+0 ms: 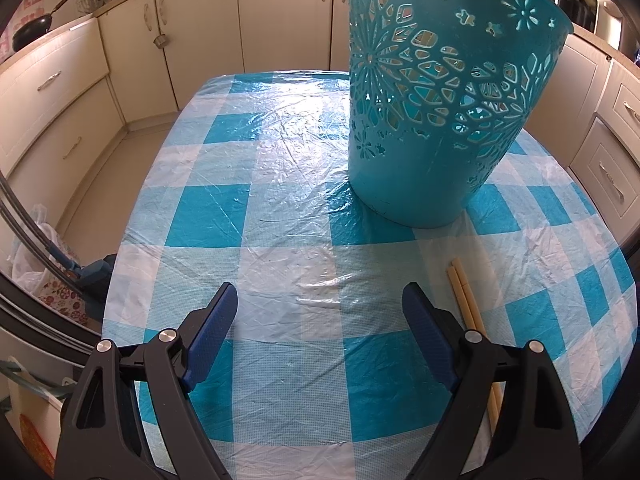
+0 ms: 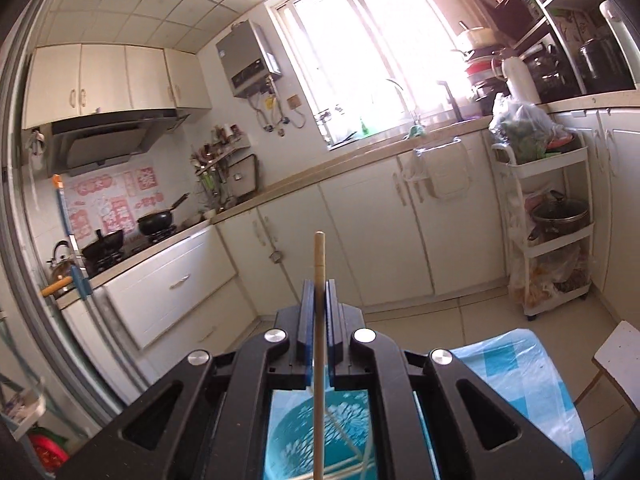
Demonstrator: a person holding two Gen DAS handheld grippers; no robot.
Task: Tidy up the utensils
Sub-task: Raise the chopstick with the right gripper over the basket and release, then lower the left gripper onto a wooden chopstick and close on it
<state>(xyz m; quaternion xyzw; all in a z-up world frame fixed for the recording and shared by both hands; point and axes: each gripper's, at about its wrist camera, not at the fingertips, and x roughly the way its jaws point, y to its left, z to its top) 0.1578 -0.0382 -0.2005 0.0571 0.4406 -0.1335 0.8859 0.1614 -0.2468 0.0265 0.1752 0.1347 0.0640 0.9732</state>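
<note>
A: Two chopsticks (image 1: 472, 308) lie side by side on the checked tablecloth (image 1: 280, 216), just beside the right-hand finger of the left gripper (image 1: 320, 336). Its jaws stand wide apart with nothing between them.

B: Which way do they run?

A: Their long axis runs away from the camera toward the teal basket (image 1: 432, 120), roughly along the gripper's pointing direction. The near ends pass under its frame.

B: And the other hand?

A: The right gripper (image 2: 319, 300) is clamped on a single chopstick (image 2: 319, 264), which stands upright between the closed pads, its top poking above them. Below, through the frame, the basket's open mouth shows, so the stick seems to hang over it.

B: Who is nearer the pair on the table?

A: The left gripper, by my reading.
</note>
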